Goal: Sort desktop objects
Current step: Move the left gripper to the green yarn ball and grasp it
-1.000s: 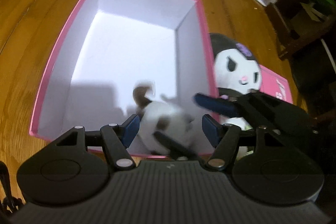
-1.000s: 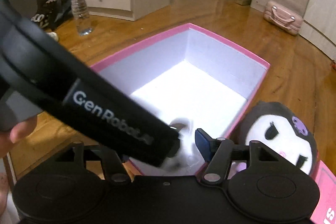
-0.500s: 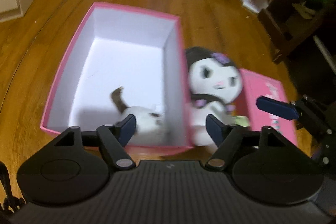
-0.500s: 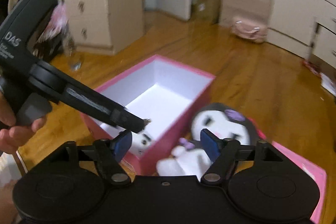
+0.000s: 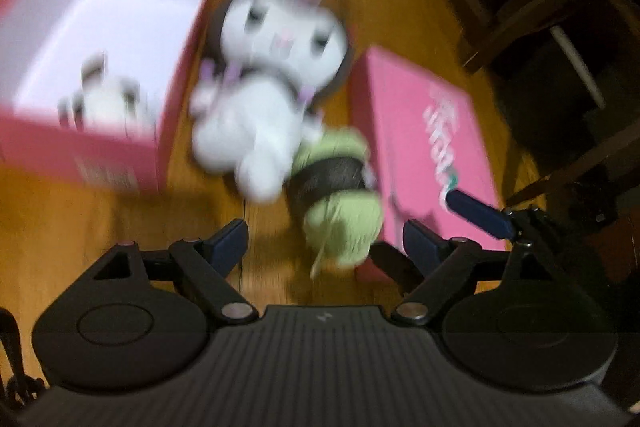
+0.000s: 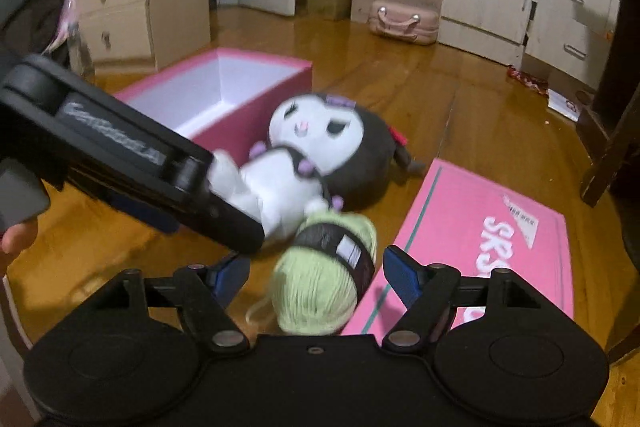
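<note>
A green yarn ball [image 6: 326, 275] with a dark band lies on the wooden floor [image 6: 472, 115], touching the white-and-black plush doll [image 6: 316, 155], between the open pink box [image 6: 224, 95] and the flat pink lid [image 6: 492, 239]. A small plush [image 5: 106, 99] sits inside the box. The left gripper [image 5: 325, 241] and right gripper [image 6: 316, 273] both gape wide, holding nothing.

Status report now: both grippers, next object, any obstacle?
Left gripper open, empty. Right gripper open, astride green yarn ball. Black-and-white plush doll touches it.
</note>
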Demonstrator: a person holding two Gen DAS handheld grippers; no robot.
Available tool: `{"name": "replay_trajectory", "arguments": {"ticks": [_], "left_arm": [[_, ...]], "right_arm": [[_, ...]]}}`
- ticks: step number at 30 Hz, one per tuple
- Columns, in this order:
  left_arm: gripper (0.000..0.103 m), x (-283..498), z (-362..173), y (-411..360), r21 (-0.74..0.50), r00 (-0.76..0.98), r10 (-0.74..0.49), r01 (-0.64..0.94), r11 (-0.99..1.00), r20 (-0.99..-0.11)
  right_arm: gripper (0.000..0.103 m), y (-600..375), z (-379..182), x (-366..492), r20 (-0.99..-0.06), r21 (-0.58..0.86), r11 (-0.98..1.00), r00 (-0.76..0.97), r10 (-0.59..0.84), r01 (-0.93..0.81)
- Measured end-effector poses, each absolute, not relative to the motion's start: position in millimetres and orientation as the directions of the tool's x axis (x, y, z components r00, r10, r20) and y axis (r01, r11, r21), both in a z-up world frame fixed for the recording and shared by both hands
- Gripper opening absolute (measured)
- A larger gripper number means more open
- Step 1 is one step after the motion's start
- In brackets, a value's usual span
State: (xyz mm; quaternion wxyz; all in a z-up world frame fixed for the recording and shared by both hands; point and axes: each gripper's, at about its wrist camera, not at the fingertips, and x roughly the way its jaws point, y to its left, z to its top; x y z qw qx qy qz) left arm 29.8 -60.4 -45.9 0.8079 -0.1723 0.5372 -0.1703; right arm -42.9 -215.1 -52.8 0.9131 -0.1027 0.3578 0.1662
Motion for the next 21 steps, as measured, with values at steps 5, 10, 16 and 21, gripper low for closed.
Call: {"name": "replay_trajectory", "arguments": {"ticks": [5, 10, 16, 21], "left_arm": [[0.084, 27, -58, -69, -0.439, 0.376, -0.444, 0.103, 0.892, -0.813], [0.084, 29, -66, -61, -0.468, 0.369, -0.452, 0.049, 0.882, -0.812], [0.084, 31, -79, -48, -0.488, 0.351, -0.454, -0.011, 0.873, -0.819], [0.084, 32, -80, -44, -0.439, 0.392, -0.399, -0.014, 0.898, -0.829]], "right_arm": [[0.079, -213, -65, -50, -0.708, -0.074, 0.919, 0.670, 0.226, -0.387], [0.079, -203, -73, -45, -0.720, -0.139, 0.901, 0.666, 0.193, -0.411], [0.079, -186, -87, -32, -0.731, -0.215, 0.876, 0.666, 0.149, -0.432], [0.079, -176, -97, -25, -0.726, -0.297, 0.852, 0.681, 0.091, -0.431]]}}
